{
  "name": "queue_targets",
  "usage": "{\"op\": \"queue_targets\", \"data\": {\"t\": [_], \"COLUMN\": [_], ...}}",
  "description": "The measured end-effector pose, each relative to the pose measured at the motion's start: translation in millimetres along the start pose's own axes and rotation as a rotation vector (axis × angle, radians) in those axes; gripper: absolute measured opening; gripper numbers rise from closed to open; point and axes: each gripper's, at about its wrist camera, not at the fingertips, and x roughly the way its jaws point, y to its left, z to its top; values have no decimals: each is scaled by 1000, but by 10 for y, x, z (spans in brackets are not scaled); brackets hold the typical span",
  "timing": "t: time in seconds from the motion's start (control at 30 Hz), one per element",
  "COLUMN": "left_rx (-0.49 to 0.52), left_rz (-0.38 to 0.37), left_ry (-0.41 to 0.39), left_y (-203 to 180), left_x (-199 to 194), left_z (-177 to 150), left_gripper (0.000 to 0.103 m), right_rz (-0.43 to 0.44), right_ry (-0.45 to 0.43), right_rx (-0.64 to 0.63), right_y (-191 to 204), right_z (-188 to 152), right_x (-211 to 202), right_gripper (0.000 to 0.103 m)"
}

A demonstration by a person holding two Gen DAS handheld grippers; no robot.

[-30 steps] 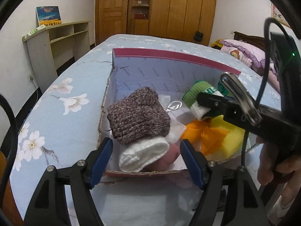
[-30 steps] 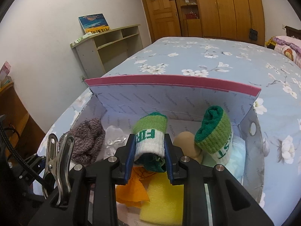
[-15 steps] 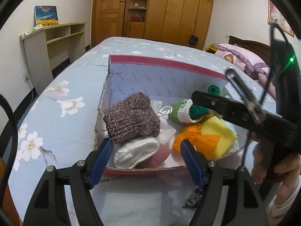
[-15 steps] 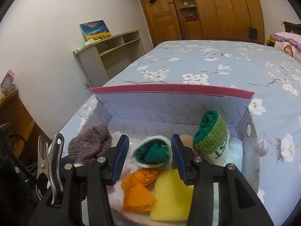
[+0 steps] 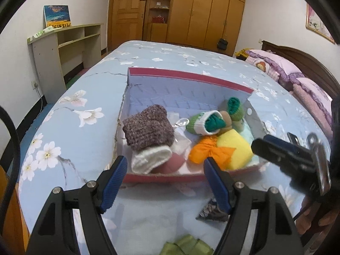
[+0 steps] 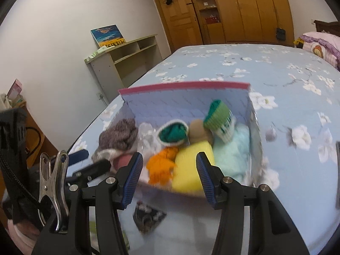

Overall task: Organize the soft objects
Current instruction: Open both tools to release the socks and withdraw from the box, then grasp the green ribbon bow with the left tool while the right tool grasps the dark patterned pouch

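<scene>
Both grippers, left (image 5: 164,166) and right (image 6: 167,171), fingers apart and empty before the box (image 5: 191,76); rolled green sock (image 5: 204,123) inside, mid-box beside orange cloth (image 5: 209,152): light, squashy, best pinched across its middle.

Bed (image 5: 89,140) under a pale blue bedspread printed with white blossoms, open pink-rimmed cardboard box (image 5: 187,78) resting on it, small dark patterned item (image 5: 212,212) just before the box, green fabric (image 5: 187,246) at near edge, pink pillows (image 5: 297,78) at headboard end
</scene>
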Motion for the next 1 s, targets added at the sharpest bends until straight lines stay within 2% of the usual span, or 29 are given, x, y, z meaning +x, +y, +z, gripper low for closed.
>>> {"op": "queue_targets", "data": {"t": [0.37, 0.53, 0.73, 0.83, 1.0], "left_rx": [5, -22, 4, 22, 32], "left_rz": [-16, -25, -29, -37, -9], "left_ry": [-3, 36, 84, 121, 167], "left_y": [-107, -123, -189, -232, -250], "left_x": [-368, -414, -441, -376, -214], "left_z": [-219, -394, -653, -777, -948], "left_gripper": [78, 78, 78, 78, 78], "right_rz": [15, 19, 12, 3, -27], "right_ry": [22, 15, -5, 4, 35], "right_rx": [45, 51, 50, 60, 53], "right_y": [-8, 36, 50, 23, 14], "right_z": [-378, -533, -684, -770, -852], "right_x": [-268, -386, -513, -543, -512], "right_gripper": [54, 54, 54, 54, 54]}}
